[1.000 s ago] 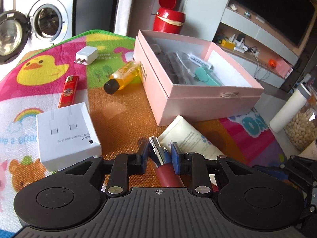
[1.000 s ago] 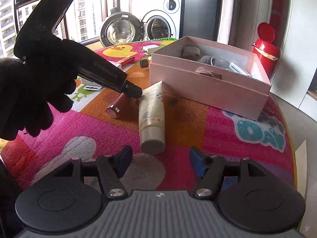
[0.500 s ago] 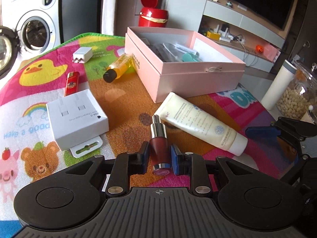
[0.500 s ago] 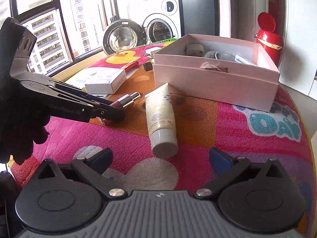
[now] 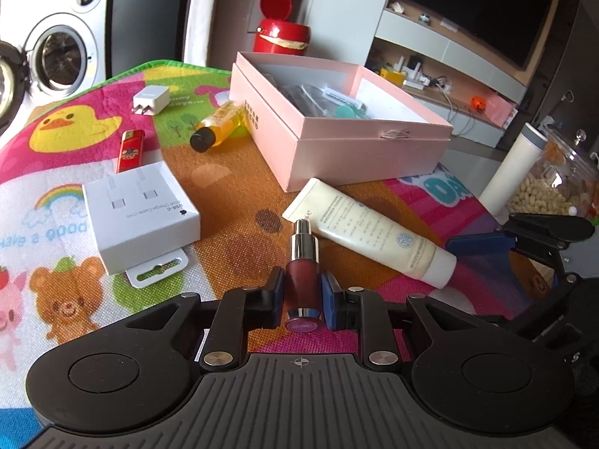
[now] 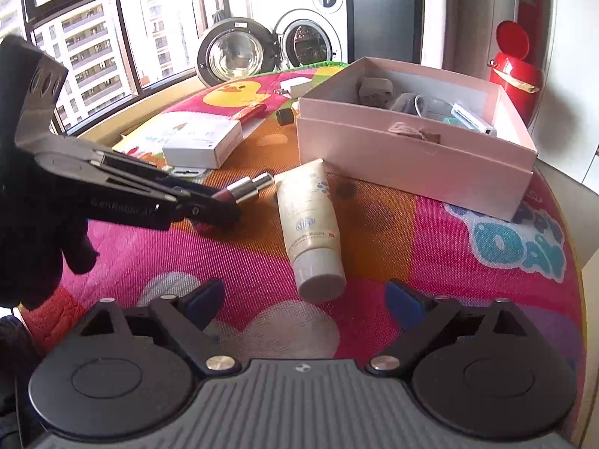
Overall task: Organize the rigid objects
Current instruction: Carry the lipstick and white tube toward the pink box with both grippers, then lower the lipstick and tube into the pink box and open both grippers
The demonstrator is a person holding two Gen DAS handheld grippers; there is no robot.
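Observation:
My left gripper (image 5: 301, 289) is shut on a dark red pump bottle (image 5: 302, 277) with a silver top, its pads pressing the lower body just above the mat. From the right wrist view the same left gripper (image 6: 224, 205) shows side-on, the bottle's silver neck (image 6: 249, 189) poking out. A cream tube (image 5: 370, 235) lies beside it, in front of the open pink box (image 5: 337, 149). My right gripper (image 6: 305, 297) is open and its jaws are closing. The tube (image 6: 310, 220) has its cap end lying between the fingertips, untouched. The pink box (image 6: 411, 161) holds several small items.
On the colourful mat lie a white cable box (image 5: 138, 213), a red lighter (image 5: 129, 149), a yellow bottle (image 5: 221, 125) and a white charger (image 5: 151, 99). A red bin (image 5: 280, 33) stands behind. A white canister (image 5: 513, 172) and a jar (image 5: 554, 187) stand right.
My left gripper has drawn back along the red bottle, from its silver neck to its lower body. The right jaws spread wide, then came in a little.

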